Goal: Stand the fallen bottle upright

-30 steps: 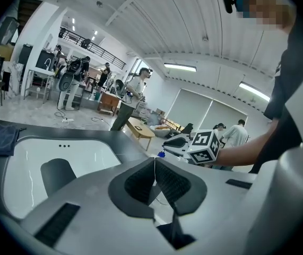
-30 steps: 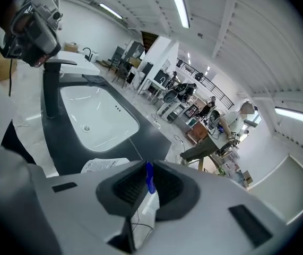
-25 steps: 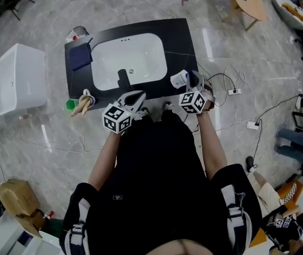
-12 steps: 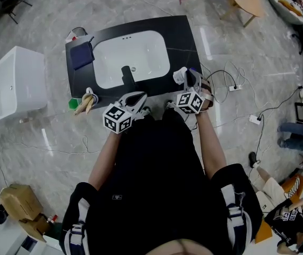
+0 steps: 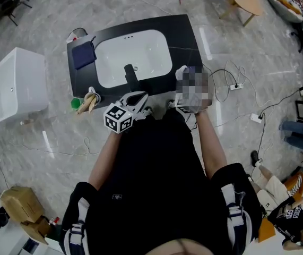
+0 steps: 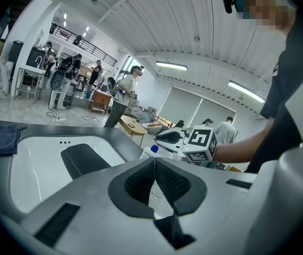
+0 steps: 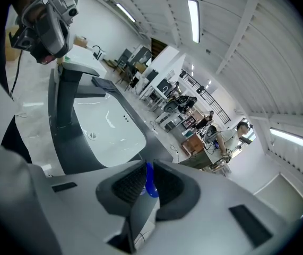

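A white bottle with a blue cap is at the right end of the black counter, beside the white basin. My right gripper is shut on the cap; in the head view a mosaic patch hides most of this gripper. The bottle's body is mostly hidden behind the jaws, so I cannot tell its tilt. My left gripper is shut with nothing in it and hovers at the counter's near edge. From the left gripper view the bottle shows just under the right gripper's marker cube.
A black faucet stands at the basin's near side. A dark blue cloth lies on the counter's left end. A green item and wooden-handled tools sit at the near left corner. A white tub stands left; cables run right.
The right gripper and the bottle have shifted a little farther along the counter's right end. The left gripper has stayed near the counter's front edge, still shut.
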The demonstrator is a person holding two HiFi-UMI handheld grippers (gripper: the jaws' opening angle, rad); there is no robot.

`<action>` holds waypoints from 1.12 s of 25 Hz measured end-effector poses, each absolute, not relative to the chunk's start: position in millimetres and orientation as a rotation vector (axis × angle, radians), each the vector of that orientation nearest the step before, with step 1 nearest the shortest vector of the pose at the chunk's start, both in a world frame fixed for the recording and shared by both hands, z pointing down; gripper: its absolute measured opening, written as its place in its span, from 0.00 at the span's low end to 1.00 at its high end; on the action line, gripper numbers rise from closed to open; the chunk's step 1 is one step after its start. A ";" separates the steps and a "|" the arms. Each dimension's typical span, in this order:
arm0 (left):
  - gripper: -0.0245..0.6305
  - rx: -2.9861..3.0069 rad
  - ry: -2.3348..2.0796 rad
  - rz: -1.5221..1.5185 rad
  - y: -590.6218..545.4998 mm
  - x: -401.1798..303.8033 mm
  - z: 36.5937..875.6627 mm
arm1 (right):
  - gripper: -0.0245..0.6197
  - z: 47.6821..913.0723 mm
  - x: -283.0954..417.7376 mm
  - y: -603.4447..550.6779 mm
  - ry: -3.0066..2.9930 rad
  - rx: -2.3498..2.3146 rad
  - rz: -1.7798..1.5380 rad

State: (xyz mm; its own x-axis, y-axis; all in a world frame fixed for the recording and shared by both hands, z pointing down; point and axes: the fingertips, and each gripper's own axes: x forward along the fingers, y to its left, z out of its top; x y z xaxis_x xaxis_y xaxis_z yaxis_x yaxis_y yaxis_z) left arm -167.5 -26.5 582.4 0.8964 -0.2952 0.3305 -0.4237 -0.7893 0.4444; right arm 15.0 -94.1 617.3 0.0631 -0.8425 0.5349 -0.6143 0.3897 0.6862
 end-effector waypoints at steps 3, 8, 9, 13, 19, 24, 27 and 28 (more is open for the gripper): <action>0.06 2.544 -0.511 0.331 -24.7 -168.5 581.2 | 0.19 616.5 11.4 -91.2 -1.656 1.327 -0.269; 0.06 2.558 -0.473 0.333 -23.9 -167.3 580.8 | 0.19 612.8 9.6 -84.2 -1.675 1.392 -0.227; 0.06 2.563 -0.460 0.335 -23.0 -166.1 580.1 | 0.16 609.0 9.6 -81.8 -1.681 1.414 -0.221; 0.06 2.593 -0.385 0.350 -20.0 -154.4 576.1 | 0.15 594.3 22.6 -66.4 -1.716 1.557 -0.105; 0.06 2.627 -0.295 0.360 -18.4 -131.3 573.4 | 0.14 613.0 45.3 -26.5 -1.801 1.716 0.203; 0.06 2.641 -0.257 0.365 -18.1 -117.0 570.4 | 0.14 628.8 37.8 3.0 -1.892 1.692 0.351; 0.06 2.645 -0.251 0.364 -18.9 -110.8 569.8 | 0.14 634.0 33.5 13.4 -1.910 1.670 0.404; 0.06 2.644 -0.249 0.364 -19.1 -109.3 570.5 | 0.13 636.3 32.6 15.7 -1.912 1.663 0.410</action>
State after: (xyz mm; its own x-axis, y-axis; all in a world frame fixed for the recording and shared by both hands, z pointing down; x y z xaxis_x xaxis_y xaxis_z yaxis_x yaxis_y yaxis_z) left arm -109.3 -19.1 570.5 0.9486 -0.1134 0.2955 -0.2343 -0.8793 0.4147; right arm 32.6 15.7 636.3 -0.0673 -0.8006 0.5954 -0.9744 0.1810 0.1333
